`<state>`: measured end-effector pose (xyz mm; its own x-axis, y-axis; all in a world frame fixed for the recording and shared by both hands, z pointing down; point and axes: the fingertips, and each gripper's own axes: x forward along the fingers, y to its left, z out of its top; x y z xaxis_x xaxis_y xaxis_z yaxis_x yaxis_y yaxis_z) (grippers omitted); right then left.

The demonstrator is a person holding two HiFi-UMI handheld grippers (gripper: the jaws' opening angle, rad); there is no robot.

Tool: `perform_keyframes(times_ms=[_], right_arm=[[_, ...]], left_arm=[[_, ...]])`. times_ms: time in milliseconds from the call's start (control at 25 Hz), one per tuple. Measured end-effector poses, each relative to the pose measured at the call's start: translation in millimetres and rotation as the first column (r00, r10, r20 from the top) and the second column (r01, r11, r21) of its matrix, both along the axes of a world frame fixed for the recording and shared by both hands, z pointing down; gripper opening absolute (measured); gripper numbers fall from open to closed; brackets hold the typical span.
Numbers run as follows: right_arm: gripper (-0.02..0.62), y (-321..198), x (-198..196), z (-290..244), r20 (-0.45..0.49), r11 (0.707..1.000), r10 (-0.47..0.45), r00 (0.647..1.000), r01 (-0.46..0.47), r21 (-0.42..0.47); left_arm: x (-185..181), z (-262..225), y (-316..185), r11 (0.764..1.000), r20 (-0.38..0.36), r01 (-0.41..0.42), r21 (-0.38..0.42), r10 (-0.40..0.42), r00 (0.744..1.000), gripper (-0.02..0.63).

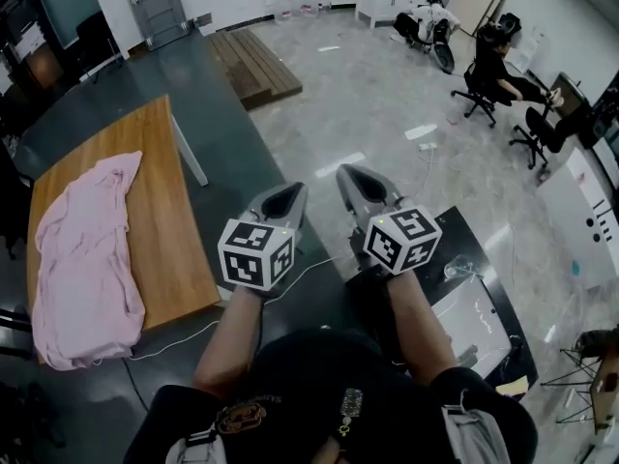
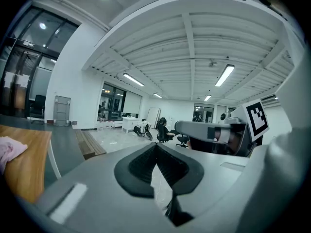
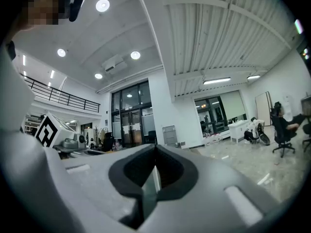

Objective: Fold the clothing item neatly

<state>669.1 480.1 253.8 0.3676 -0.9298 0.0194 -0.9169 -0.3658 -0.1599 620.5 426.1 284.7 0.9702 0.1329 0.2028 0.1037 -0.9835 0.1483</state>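
We see a wooden worktop (image 1: pixel 164 211) at the left on dark flooring, with a low wooden platform (image 1: pixel 253 64) beyond it. A grey metal trolley (image 1: pixel 160 8) stands by the far wall. A person (image 1: pixel 498 71) sits on an office chair near a parked scooter (image 1: pixel 426 29).

The left gripper (image 1: pixel 287 197) and the right gripper (image 1: pixel 352 176) are held side by side in front of the person's chest, near each other but apart; the left forearm (image 1: pixel 228 341) and the right forearm (image 1: pixel 422 329) are bare and reach forward; the jaws of each gripper meet at the tips with nothing between them; the left gripper tilts slightly downward; the right gripper lies about level.
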Motion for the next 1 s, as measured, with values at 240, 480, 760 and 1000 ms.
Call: perform_keyframes(times_ms=[240, 480, 760, 1000], right_arm=[[0.003, -7, -4, 1, 0.001, 1.000, -0.027, 1.000, 0.027, -0.002], [0.003, -18, -17, 2, -0.002, 0.994, -0.107, 0.994, 0.107, -0.013], [0.003, -49, -45, 9, -0.026, 0.965, -0.260, 0.965, 0.259, -0.039], [0.003, -87, -93, 19, -0.036, 0.906, -0.421, 0.906, 0.419, -0.057]], left_arm=[[-8, 3, -8, 0.999, 0.007, 0.033, 0.002, -0.033, 0.999, 0.008], [-27, 10, -21, 0.993, 0.022, 0.120, -0.014, -0.119, 0.993, 0.008], [-67, 23, -45, 0.960, 0.051, 0.279, -0.027, -0.277, 0.959, 0.008], [-121, 29, -67, 0.898, 0.065, 0.436, -0.053, -0.433, 0.899, 0.008]])
